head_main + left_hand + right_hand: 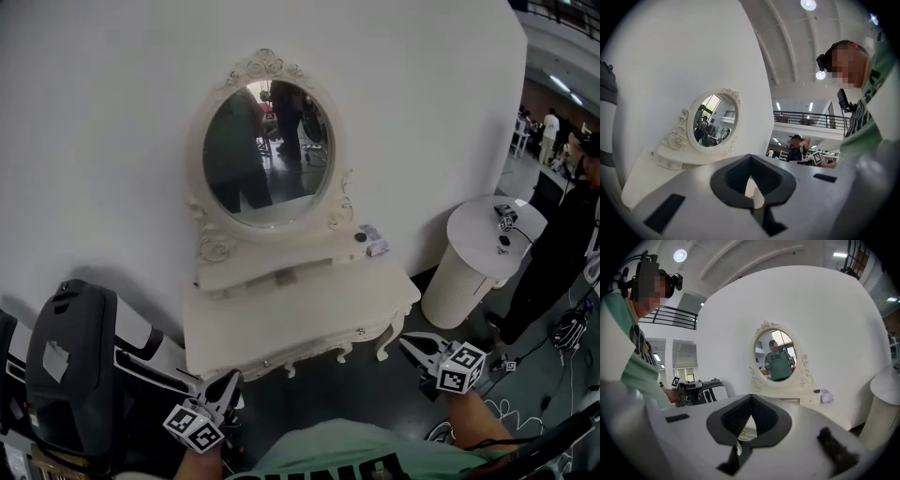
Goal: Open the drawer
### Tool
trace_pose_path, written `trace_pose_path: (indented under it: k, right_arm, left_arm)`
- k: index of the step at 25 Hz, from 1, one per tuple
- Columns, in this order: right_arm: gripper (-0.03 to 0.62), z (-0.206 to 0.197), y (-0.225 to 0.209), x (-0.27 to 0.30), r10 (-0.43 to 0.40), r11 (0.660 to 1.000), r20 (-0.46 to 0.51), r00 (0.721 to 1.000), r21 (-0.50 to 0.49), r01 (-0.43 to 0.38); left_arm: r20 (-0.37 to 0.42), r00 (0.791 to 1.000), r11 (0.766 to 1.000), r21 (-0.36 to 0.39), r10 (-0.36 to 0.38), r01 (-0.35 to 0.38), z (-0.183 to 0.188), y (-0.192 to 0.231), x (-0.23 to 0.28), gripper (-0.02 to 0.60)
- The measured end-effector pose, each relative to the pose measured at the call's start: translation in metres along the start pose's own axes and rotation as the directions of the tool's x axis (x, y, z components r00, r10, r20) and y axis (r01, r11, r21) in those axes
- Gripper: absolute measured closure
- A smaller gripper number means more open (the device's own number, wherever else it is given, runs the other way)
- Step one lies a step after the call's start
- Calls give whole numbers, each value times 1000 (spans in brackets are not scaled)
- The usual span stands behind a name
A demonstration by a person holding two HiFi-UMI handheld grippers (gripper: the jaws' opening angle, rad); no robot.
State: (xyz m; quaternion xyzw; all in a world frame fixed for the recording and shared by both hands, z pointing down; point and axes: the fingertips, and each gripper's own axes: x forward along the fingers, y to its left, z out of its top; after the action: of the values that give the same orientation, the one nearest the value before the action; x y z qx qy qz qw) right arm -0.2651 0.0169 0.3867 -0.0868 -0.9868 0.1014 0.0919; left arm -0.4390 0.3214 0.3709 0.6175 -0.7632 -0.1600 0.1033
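While your left gripper point(228, 382) and right gripper point(411, 344) hover clenched and empty before the dressing table point(281, 314), its drawer point(311, 348) under the top looks light and rigid; grip its small knob point(361, 331).

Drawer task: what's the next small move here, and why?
Probably ease the right gripper, jaws opening, toward the nearer knob: the drawer looks closed, and the left gripper is shut too, both short of it.
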Motion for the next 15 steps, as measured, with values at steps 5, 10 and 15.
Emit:
trace_pose_path:
  k: [5, 10, 15]
  right_arm:
    - [588, 5, -45, 22, 20, 1000, 12, 1000, 15, -20]
    - [588, 28, -109, 56, 103, 994, 11, 995, -25, -102]
    - [588, 60, -169, 83, 208, 974, -5, 978, -93, -207]
  left_arm:
    - [-7, 1000, 1000, -4, 19, -19, -5, 20, 40, 574]
    - [7, 998, 997, 28, 67, -67, 6, 21, 104, 574]
    - [23, 989, 989, 30, 145, -145, 15, 19, 166, 574]
